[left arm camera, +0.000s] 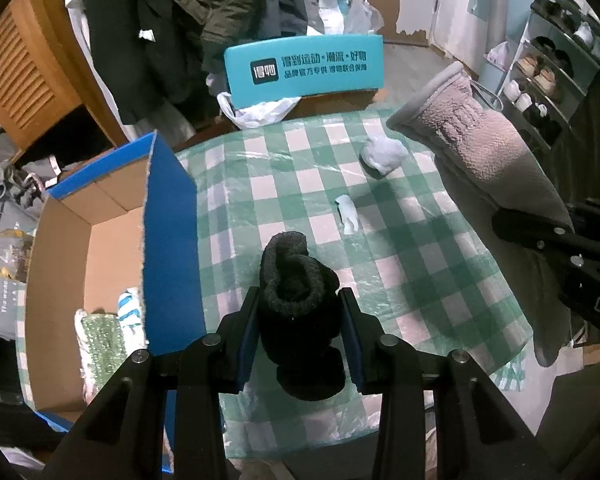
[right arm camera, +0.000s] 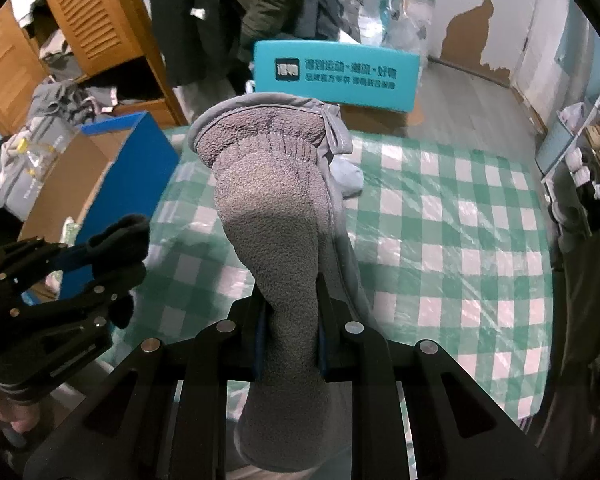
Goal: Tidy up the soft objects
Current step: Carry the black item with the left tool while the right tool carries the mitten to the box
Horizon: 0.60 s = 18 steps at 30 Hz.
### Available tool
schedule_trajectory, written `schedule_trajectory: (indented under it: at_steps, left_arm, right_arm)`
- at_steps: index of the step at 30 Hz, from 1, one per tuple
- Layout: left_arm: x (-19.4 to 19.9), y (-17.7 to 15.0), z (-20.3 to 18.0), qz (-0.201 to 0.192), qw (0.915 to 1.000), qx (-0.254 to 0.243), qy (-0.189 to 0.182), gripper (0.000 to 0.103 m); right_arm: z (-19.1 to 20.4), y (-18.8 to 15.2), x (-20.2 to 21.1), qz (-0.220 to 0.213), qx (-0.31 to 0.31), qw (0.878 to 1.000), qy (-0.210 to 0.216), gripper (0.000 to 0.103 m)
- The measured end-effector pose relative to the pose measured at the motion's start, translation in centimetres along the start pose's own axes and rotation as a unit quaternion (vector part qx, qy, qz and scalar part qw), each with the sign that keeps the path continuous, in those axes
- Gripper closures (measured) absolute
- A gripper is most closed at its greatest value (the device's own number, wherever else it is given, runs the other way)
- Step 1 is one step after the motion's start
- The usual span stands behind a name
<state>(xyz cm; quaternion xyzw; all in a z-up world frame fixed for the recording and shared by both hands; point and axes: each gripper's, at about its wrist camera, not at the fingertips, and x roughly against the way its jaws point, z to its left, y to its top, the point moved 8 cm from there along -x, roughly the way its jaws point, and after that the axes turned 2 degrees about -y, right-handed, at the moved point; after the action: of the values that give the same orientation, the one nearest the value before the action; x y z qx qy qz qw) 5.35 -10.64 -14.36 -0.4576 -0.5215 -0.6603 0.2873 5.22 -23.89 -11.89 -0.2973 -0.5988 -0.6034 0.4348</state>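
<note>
Currently: left gripper [left arm camera: 302,334] jaws clamped on black sock [left arm camera: 298,292]; right gripper [right arm camera: 292,334] jaws pinching grey glove [right arm camera: 270,208]; both lifted clear of tabletop [left arm camera: 420,280], likely bound for box [left arm camera: 100,248].

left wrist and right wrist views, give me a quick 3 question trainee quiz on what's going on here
1. True or false: the left gripper is shut on the black sock.
2. What does the right gripper hold? A) white tissue B) grey fleece item C) plastic bag
3. In the left wrist view, on which side of the checked tablecloth does the open cardboard box stand?

Key: 1 true; 2 B; 3 the left side, with folded cloths already inside.
</note>
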Motion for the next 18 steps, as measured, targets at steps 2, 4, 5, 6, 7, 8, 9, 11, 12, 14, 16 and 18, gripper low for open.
schedule_trajectory:
  at_steps: [2,4,5,6,7,8,9,11,12,14,16,18]
  left_arm:
    - [0.5,0.0,0.1,-0.004,1.0,0.0,0.001,0.065]
    - [0.9,0.0,0.2,-0.008,1.0,-0.001,0.002,0.065]
    - [1.1,0.1,0.2,-0.011,0.9999,-0.002,0.003,0.065]
    - [1.4,0.1,0.3,-0.014,0.9999,-0.003,0.004,0.065]
    - [1.5,0.1,0.4,-0.015,0.9999,-0.003,0.004,0.065]
    - [1.7,0.1,0.4,-0.017,0.9998,-0.002,0.005,0.065]
    - [1.9,0.1,0.5,-0.018,0.9998,-0.002,0.006,0.065]
    - [2.2,0.1,0.7,-0.021,0.9998,-0.001,0.007,0.065]
    - [2.3,0.1,0.9,-0.022,0.9997,0.0,0.007,0.065]
    - [2.6,0.1,1.1,-0.024,0.9997,0.001,0.008,0.065]
    - [2.8,0.1,1.3,-0.027,0.9996,0.002,0.009,0.065]
    - [3.2,0.0,1.5,-0.03,0.9995,0.003,0.01,0.065]
  right_arm:
    - [0.5,0.0,0.4,-0.003,0.004,1.0,0.003,0.086]
    - [0.9,0.1,0.8,-0.007,0.008,1.0,0.006,0.086]
    - [1.1,0.1,0.9,-0.008,0.01,1.0,0.007,0.086]
    - [1.3,0.2,1.1,-0.01,0.012,1.0,0.008,0.086]
    - [1.5,0.3,1.3,-0.012,0.013,1.0,0.01,0.086]
    - [1.7,0.4,1.4,-0.014,0.014,1.0,0.012,0.086]
    - [1.9,0.5,1.5,-0.015,0.016,1.0,0.013,0.086]
    - [2.3,0.6,1.8,-0.018,0.02,1.0,0.016,0.086]
    - [2.6,0.7,2.0,-0.019,0.021,0.999,0.018,0.086]
    - [3.0,0.8,2.2,-0.022,0.024,0.999,0.022,0.086]
    - [3.5,1.0,2.4,-0.024,0.028,0.999,0.025,0.086]
    - [4.0,1.2,2.5,-0.025,0.03,0.999,0.028,0.086]
